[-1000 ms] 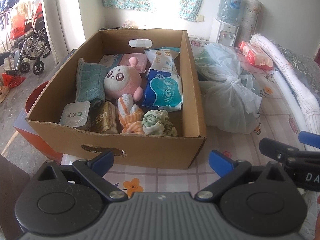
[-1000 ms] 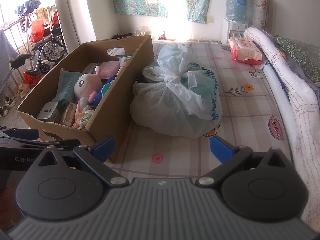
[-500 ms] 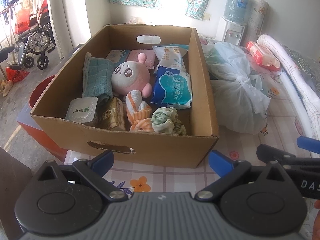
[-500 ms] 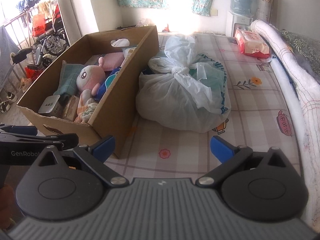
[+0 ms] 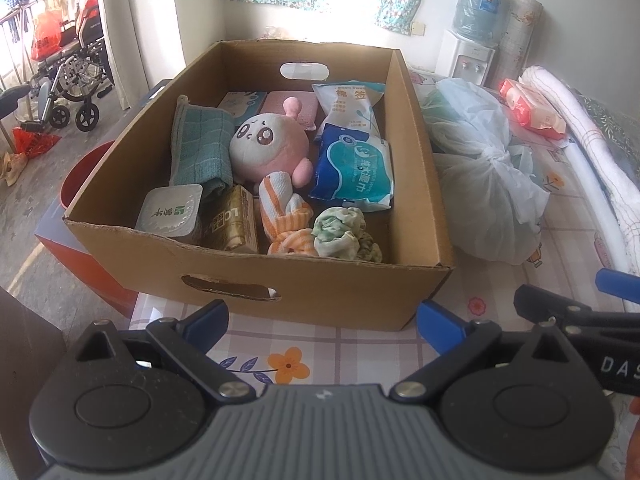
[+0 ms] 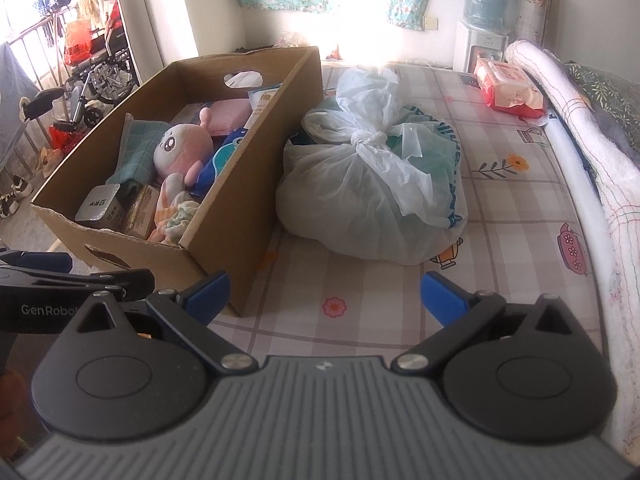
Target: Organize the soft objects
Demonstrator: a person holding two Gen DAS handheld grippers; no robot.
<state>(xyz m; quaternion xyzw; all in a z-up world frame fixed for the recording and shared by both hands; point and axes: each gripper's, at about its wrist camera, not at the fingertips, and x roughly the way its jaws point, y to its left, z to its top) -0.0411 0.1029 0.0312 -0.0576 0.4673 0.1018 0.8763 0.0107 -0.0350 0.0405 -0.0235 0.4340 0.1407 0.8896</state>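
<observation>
I see my left gripper (image 5: 322,316) spread wide and empty at the frame's bottom, my right gripper (image 6: 324,292) likewise. Mid-frame, the cardboard box (image 5: 304,288) holds the pink plush (image 5: 268,146) and rolled cloths (image 5: 344,232).

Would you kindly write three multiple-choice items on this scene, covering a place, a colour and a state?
1. Where does the knotted plastic bag lie?
A. inside the box
B. beside the cardboard box, on the bed
C. on the floor

2. What colour is the plush toy?
A. pink and white
B. green
C. black

3. How does the left gripper stand?
A. shut on a sock
B. shut on the box
C. open, holding nothing

Key: 1 B, the bag rests on the patterned sheet against the box's side; 2 A, a white face on a pink body; 3 C, its blue-tipped fingers are spread apart before the box.
</observation>
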